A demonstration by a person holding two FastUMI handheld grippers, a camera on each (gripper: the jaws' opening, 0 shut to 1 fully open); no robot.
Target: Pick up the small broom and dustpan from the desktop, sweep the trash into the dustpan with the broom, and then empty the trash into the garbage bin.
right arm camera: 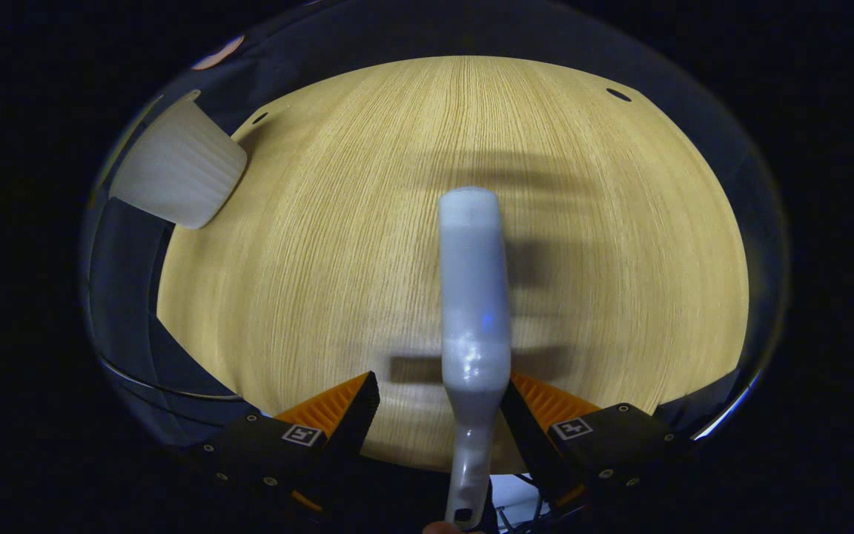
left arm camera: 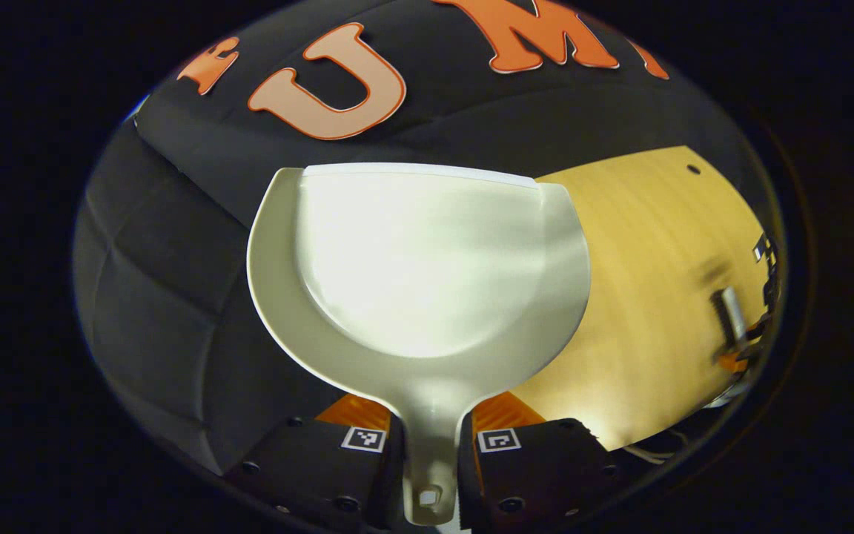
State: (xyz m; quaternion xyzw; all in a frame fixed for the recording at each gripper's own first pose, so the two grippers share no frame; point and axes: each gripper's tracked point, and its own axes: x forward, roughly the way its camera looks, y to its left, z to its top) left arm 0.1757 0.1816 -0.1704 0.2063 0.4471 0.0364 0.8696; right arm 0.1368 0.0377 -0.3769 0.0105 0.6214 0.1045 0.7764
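In left hand-held gripper [left arm camera: 431, 445]: dustpan [left arm camera: 419, 259], pan bare.

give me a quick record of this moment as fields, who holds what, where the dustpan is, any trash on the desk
left gripper: shut on the dustpan handle
dustpan state: pan looks empty, held partly past the desktop edge, over dark cloth
right gripper: fingers flank the broom handle; contact unclear
broom state: pointing forward above the desktop, blurred
other sightings: dustpan at upper left of the right gripper view; right gripper at the right edge of the left gripper view
trash: none visible on the wood
garbage bin: location cannot be told
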